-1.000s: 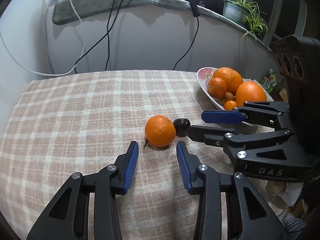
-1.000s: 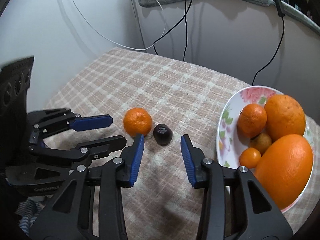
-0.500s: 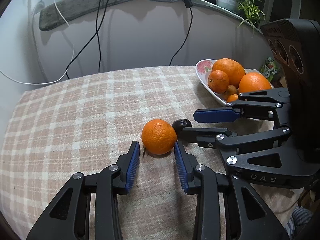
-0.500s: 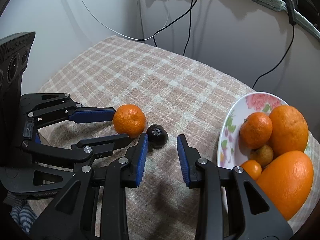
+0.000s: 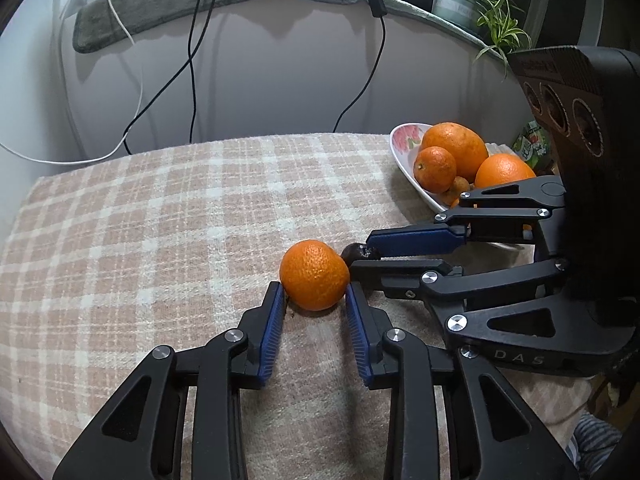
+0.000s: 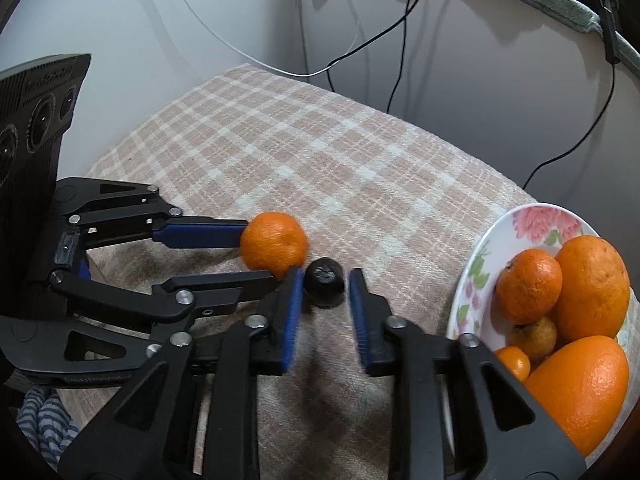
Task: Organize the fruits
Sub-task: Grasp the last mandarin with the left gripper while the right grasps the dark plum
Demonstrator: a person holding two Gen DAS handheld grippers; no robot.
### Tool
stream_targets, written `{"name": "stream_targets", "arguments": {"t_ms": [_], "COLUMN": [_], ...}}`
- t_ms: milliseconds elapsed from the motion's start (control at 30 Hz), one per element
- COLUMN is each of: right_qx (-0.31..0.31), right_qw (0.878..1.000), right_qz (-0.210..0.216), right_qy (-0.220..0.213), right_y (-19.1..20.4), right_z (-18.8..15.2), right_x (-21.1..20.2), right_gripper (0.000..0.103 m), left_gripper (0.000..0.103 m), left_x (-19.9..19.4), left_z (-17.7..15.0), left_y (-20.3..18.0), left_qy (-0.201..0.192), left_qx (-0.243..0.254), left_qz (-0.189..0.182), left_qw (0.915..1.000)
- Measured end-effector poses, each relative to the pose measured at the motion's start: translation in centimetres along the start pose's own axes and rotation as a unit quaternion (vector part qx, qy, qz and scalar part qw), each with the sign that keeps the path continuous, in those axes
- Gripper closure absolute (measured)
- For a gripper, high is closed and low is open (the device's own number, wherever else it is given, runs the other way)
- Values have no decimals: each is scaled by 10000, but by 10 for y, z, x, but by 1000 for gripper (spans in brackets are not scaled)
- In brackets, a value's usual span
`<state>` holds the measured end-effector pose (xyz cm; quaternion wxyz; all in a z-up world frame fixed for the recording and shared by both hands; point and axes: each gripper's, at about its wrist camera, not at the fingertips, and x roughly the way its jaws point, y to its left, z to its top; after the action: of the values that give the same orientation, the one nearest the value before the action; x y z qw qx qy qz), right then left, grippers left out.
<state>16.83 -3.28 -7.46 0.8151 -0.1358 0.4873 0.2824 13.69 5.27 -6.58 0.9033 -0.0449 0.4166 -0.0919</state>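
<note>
A small mandarin (image 5: 314, 274) lies on the checked tablecloth (image 5: 160, 220), and my left gripper (image 5: 313, 287) is closing on it, both blue pads touching its sides. Right beside it sits a small dark round fruit (image 6: 325, 286) between the pads of my right gripper (image 6: 326, 278), which is shut on it. In the right wrist view the mandarin (image 6: 274, 242) is pinched at the tips of the left gripper (image 6: 262, 254). In the left wrist view the right gripper (image 5: 360, 254) hides most of the dark fruit (image 5: 358, 251). To the right, a flowered plate (image 6: 480, 248) holds several oranges.
Black and white cables (image 5: 192, 60) hang down the wall behind the table. A potted plant (image 5: 460, 0) stands on the ledge at the back right. Striped cloth (image 6: 44, 420) shows below the table's near edge. The plate (image 5: 402, 140) sits at the table's right edge.
Both grippers have moved forward over their fruits and narrowed. The left pads now touch the mandarin, and the right pads have closed around the dark fruit.
</note>
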Motion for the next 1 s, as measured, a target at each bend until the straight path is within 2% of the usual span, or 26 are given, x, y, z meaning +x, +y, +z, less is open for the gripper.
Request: {"name": "stream_targets", "arguments": {"t_ms": [267,600,733,967,1000], "right_qx": [-30,162,172,119,120], "right_qw": [9999,9993,9991,9987,9986], "right_qz": [-119,-81,-76,-83,-86], "right_qy": [-43,-329,-385,-487,-500], "right_y": [3,-2,-2,1,1], "right_z": [-1,-6,-7,-11,-12], "right_x": [-5,-30,-36,-45,-47], "right_gripper": [81,81,81,81,81], "left_gripper": [74,75,74,73,70], "left_x": [-1,-4,-2,4,6], "left_z": [-2,-2,-1,9,13], "left_y": [0,0,-8,-12,-12], "left_qy": [-39,-113,-42,-21,-7], "left_qx": [-17,-103,119,161,152], "left_qz": [18,39,183,279,285], "left_qw": [10000,9999,9998,9995,9995]}}
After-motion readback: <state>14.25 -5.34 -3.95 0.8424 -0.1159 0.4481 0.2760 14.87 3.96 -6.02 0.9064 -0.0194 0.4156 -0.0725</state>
